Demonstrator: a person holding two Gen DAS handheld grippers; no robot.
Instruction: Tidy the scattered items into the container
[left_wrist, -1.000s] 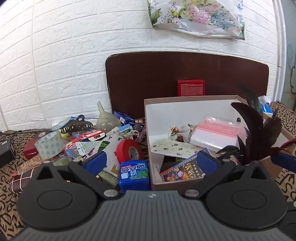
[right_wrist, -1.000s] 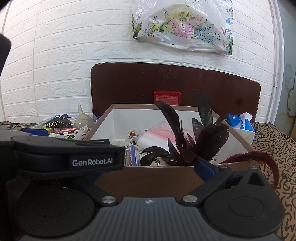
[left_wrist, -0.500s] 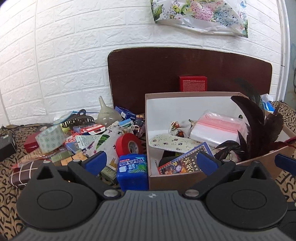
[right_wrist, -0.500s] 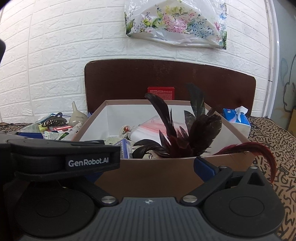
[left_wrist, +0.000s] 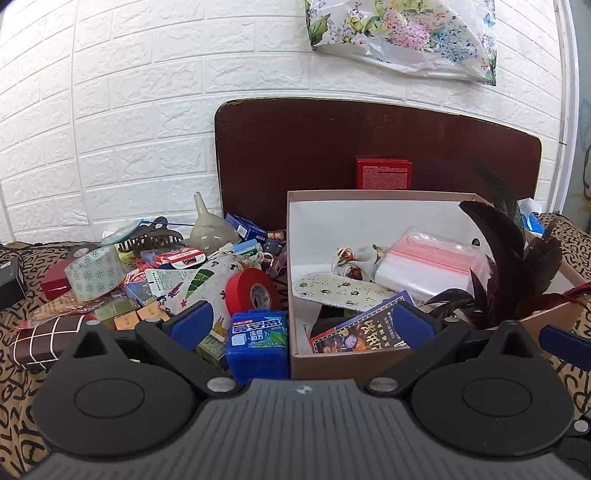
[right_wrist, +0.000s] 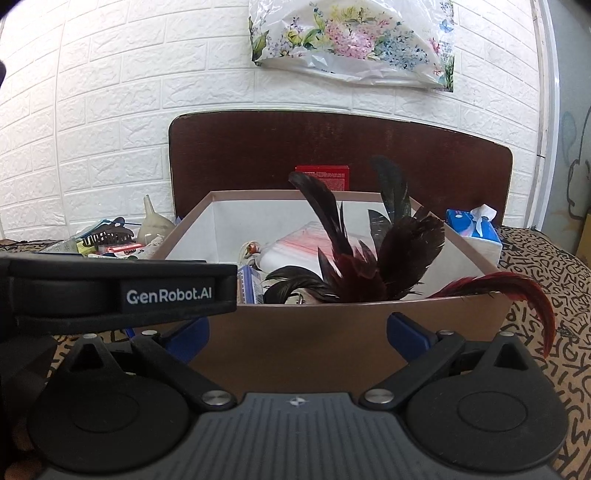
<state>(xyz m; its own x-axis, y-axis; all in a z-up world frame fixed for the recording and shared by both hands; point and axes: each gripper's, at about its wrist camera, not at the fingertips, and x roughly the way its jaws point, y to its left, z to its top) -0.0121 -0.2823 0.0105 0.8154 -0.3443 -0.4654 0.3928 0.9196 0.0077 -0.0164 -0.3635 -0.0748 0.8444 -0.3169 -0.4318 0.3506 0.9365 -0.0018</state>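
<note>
Left wrist: claw (left_wrist: 299, 326) spread, straddling box (left_wrist: 343, 356) corner

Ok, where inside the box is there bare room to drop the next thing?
The back left corner of the brown cardboard box, between its white walls and the paw-print insole, is bare. The right side is crowded with dark feathers and the clear zip bag.

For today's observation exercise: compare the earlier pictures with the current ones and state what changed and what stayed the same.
Both grippers drew back and rose a little: in each view the cardboard box sits lower and smaller. The left gripper and right gripper stayed open and empty; nothing was taken hold of or released. The feathers in the box and the blue container beside it did not move.
</note>
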